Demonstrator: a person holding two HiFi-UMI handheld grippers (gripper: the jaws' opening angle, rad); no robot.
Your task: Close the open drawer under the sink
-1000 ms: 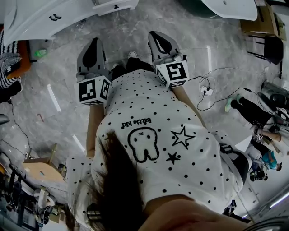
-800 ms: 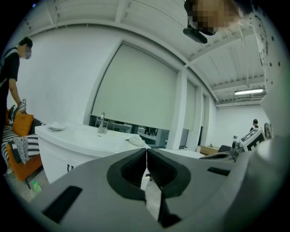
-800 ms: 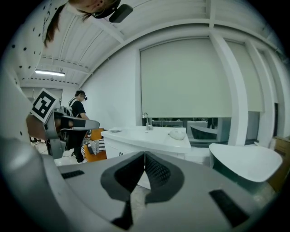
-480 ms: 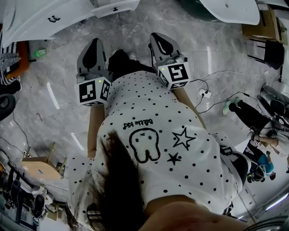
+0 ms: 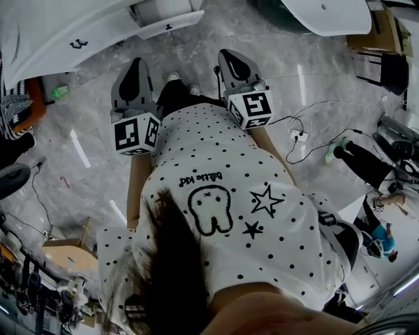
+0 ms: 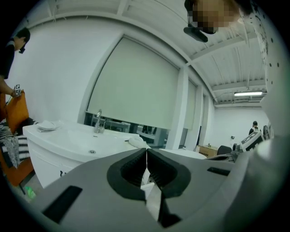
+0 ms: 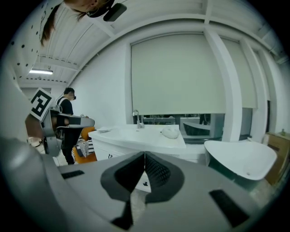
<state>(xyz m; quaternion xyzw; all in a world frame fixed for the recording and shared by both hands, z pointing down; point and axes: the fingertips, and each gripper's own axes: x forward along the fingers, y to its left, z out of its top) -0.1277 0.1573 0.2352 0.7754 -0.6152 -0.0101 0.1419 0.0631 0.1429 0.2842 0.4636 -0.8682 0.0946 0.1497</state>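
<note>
The drawer (image 5: 175,19) juts out of the white cabinet (image 5: 59,36) under the sink (image 7: 145,135), at the top of the head view. A stretch of marble floor (image 5: 196,49) lies between it and the person, so it is well apart from both grippers.

It looks like a stiff, glossy white box on runners, and I would expect it to glide in with a steady shove rather than need lifting or pinching. The flat front is the place to take it, near the small dark handle in the middle, so it runs in straight and does not rack to one side. The smooth face could let a tip skid, so the push should be square on.

The left gripper (image 6: 146,154) has its jaws pressed together with nothing between them. The right gripper (image 7: 144,157) is the same, closed and empty. Closed tips would do well as a pusher.

The head view alone shows how far the drawer stands out from the cabinet, and the floor left to cross, but it cannot show the jaws meeting. The two gripper views settle that. The right gripper view also shows a white front with a dark handle through the gap below its jaws. It takes in the tap (image 7: 136,118) and the sink top as well. The left gripper view shows the basin from the side, but I cannot tell whether the white piece behind its jaws is the drawer.
</note>
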